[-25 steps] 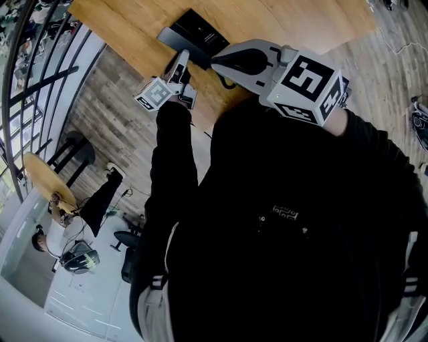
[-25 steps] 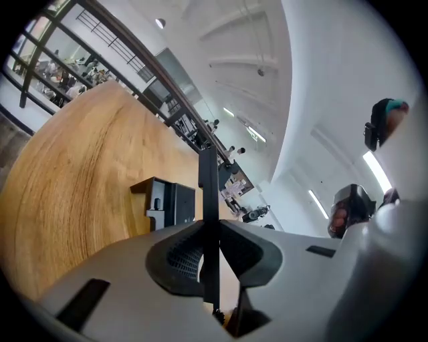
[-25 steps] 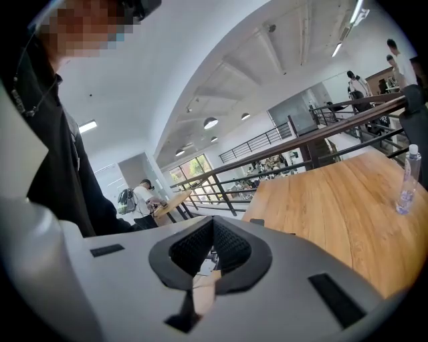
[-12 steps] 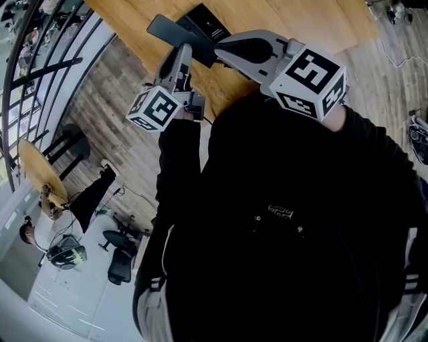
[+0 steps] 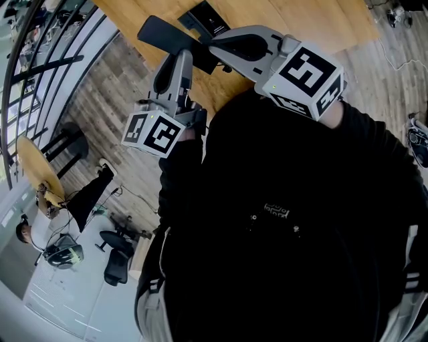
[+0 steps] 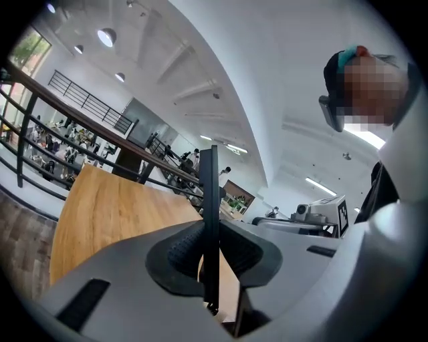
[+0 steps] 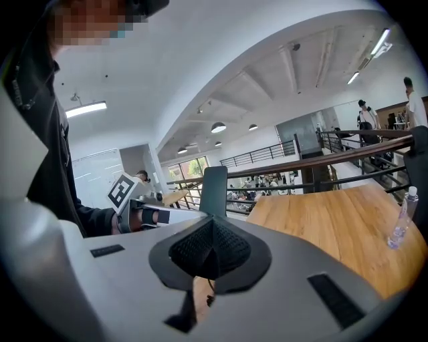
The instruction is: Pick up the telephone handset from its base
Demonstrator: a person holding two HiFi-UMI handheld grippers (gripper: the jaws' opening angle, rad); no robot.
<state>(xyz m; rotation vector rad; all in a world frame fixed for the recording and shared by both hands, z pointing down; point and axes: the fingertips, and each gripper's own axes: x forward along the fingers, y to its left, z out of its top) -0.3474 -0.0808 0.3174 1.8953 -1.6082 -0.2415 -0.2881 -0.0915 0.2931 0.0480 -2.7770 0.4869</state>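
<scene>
**Once the handset is off the base, there's not much left to do**

Since the handset is already up in the air, I'd call the pick-up basically done. Starting on the left: the left gripper has its jaws pinched narrow around the handset. In the left gripper view it shows edge-on as a thin dark slab squeezed between the two ribbed pads, with the wooden table well below it. From the head view the handset sits tilted, up and to the left of the base, and it looks clear of it rather than touching.

The base itself lies flat on the table near the edge, with nothing resting on it now.

Further right, the right gripper has its jaws closed together with nothing in them, so it's just hanging near the base. A water bottle stands off on the far right of the table, not involved.

What's left, as far as I can judge: just keeping a steady hold. I can't make out a cord.
</scene>
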